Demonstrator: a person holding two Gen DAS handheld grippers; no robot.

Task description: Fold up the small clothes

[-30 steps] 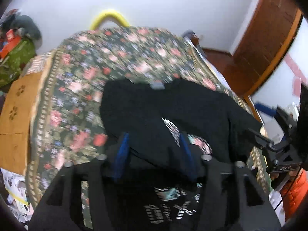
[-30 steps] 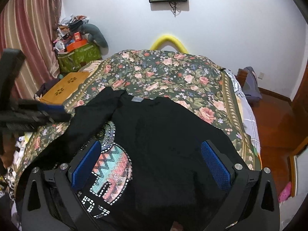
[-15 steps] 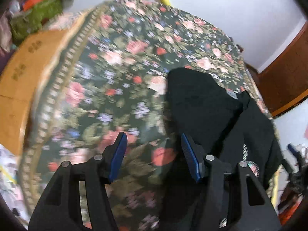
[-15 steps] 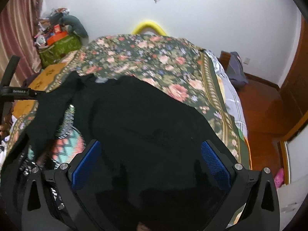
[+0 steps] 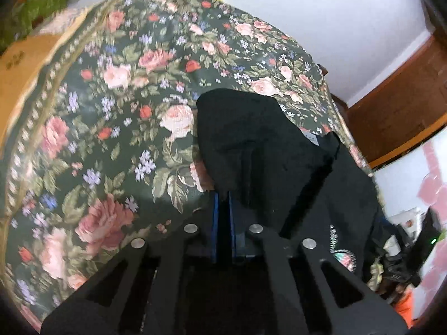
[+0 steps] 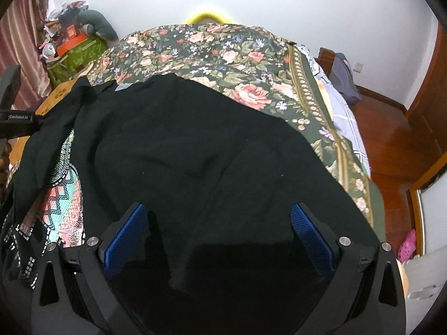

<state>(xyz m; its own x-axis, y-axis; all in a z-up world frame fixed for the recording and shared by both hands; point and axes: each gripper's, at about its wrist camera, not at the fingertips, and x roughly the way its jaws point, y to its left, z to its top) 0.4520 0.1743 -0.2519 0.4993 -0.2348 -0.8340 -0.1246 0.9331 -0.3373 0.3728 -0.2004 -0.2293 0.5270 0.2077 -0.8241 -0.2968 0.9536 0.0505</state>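
A black shirt (image 6: 195,150) lies on a bed covered with a flowered bedspread (image 5: 117,106). In the right wrist view the shirt's long axis runs from the near edge of the bed away toward the far wall. Its collar, with a small grey label (image 6: 124,87), points to the far side, and the lower part is nearest to the camera. A colourful printed pattern (image 6: 64,195) shows at the left edge of the shirt, where the cloth is turned over.

The left gripper (image 5: 222,195) has just closed its blue pads on a fold of the black cloth; the sleeve part rises above the pads and hangs over them. The right gripper (image 6: 218,223) stands wide, its two blue pads (image 6: 310,240) far apart above the lower part of the shirt, and it grips nothing.

A yellow curved thing (image 6: 208,18) shows behind the far end of the bed.
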